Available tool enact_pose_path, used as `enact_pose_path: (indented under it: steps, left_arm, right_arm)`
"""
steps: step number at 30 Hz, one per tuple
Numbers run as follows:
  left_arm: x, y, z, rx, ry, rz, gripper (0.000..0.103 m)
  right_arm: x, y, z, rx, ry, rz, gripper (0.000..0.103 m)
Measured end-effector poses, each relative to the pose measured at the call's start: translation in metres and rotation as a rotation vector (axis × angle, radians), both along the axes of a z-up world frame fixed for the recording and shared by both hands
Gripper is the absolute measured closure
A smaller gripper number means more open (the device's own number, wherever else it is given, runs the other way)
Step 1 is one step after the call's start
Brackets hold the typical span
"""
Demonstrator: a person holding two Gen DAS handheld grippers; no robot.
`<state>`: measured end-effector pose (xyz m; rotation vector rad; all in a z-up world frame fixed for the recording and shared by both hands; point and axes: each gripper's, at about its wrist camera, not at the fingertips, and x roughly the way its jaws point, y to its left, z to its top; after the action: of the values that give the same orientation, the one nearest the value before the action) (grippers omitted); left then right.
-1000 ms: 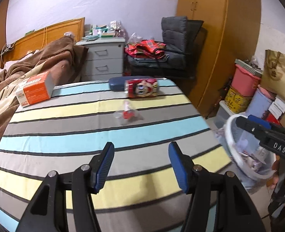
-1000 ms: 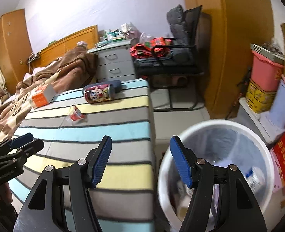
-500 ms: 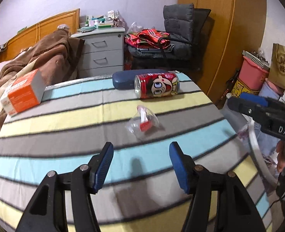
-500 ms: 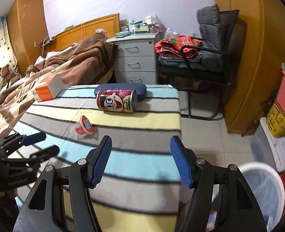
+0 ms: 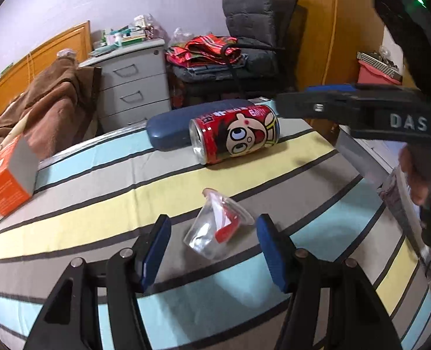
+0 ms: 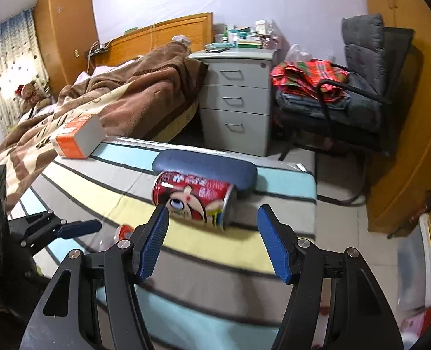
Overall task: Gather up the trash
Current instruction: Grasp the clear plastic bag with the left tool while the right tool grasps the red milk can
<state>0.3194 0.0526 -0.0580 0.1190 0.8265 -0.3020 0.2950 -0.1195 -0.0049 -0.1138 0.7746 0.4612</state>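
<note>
Crumpled clear cup (image 5: 217, 227) lies between the wide-open, empty left gripper (image 5: 211, 246) fingers; right gripper (image 6: 214, 240) gapes empty near the can (image 6: 193, 199).

Left tool (image 5: 211, 233): black frame, blue ribbed pads, silver screws. Right tool (image 6: 214, 234): identical build; white "DAS" lettering on its side. Bare skin on the right hand (image 5: 420, 180).

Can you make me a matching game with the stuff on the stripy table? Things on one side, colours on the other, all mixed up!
Things:
1. can
2. box
3. case
4. plastic cup

Colours:
A. dark blue
B. see-through, with a red bit inside
C. red with a cartoon face
D. orange and grey

Pairs: 1-C, 2-D, 3-A, 4-B
</note>
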Motion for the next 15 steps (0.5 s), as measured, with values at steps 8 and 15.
enact_pose_path:
  steps: [8, 15]
  left_arm:
    - [0.010, 0.020, -0.005, -0.098, 0.044, 0.034, 0.049]
    - [0.008, 0.039, -0.006, -0.128, 0.064, 0.085, 0.049]
  right_arm:
    - [0.017, 0.009, -0.004, 0.018, 0.021, 0.077, 0.039]
    - [0.030, 0.025, -0.007, -0.025, 0.021, 0.157, 0.039]
